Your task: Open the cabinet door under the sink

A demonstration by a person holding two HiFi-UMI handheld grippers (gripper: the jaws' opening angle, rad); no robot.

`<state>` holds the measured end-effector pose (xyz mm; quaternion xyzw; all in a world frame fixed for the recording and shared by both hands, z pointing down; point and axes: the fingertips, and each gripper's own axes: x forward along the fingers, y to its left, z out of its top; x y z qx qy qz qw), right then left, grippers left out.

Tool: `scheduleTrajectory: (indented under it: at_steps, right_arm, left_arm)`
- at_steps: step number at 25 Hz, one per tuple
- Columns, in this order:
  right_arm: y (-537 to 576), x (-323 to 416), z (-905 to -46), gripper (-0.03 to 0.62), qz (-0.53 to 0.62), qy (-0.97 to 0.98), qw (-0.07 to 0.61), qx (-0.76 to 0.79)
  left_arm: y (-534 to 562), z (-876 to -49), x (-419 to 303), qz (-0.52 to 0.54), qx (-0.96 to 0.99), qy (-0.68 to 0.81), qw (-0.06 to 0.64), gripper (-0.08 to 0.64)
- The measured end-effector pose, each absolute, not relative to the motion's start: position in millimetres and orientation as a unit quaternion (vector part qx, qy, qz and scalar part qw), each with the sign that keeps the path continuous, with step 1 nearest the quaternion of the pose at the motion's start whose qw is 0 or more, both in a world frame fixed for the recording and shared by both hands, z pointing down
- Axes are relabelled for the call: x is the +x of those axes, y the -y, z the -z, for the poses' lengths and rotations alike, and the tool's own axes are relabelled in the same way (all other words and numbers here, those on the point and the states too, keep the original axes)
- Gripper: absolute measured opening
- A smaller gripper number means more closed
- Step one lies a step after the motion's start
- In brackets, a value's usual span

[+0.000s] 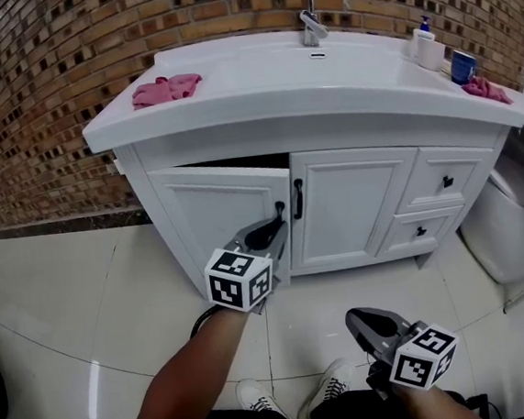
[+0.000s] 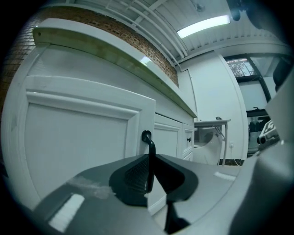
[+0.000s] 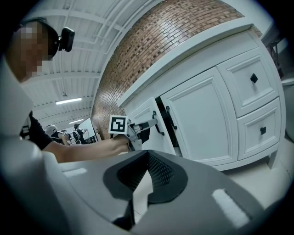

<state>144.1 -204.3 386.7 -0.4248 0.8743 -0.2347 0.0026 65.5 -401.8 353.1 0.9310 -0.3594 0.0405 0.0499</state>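
Observation:
The white cabinet under the sink has two doors. The left door point(image 1: 216, 213) stands ajar, with a dark gap along its top and right edge. My left gripper point(image 1: 273, 223) is shut on that door's black handle point(image 1: 281, 211). In the left gripper view the handle point(image 2: 147, 140) runs down between the pads of the left gripper point(image 2: 149, 158), in front of the door panel point(image 2: 78, 151). The right door point(image 1: 354, 204) is closed. My right gripper point(image 1: 360, 319) hangs low over the floor, shut and holding nothing. The right gripper view shows the right gripper point(image 3: 147, 156) with its jaws together and the left gripper point(image 3: 149, 124) at the ajar door point(image 3: 144, 117).
A pink cloth point(image 1: 166, 89), a faucet point(image 1: 307, 11), a soap bottle point(image 1: 424, 46), a blue cup point(image 1: 462, 67) and another pink cloth point(image 1: 486, 90) are on the counter. Two drawers point(image 1: 444, 180) sit right of the doors. A white bin point(image 1: 516, 216) stands at the right. My shoes point(image 1: 257, 396) are on the tiled floor.

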Motion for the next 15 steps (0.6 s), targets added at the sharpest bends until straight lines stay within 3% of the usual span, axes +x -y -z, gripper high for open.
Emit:
scheduleTrajectory:
  at_steps: [15]
  right_arm:
    - [180.4,122.7,-388.3,0.005,0.224,-0.879,-0.012,-0.421]
  left_arm:
    - [302.1,-356.0,0.8,-0.04,0.937,0.342,0.055,0.046]
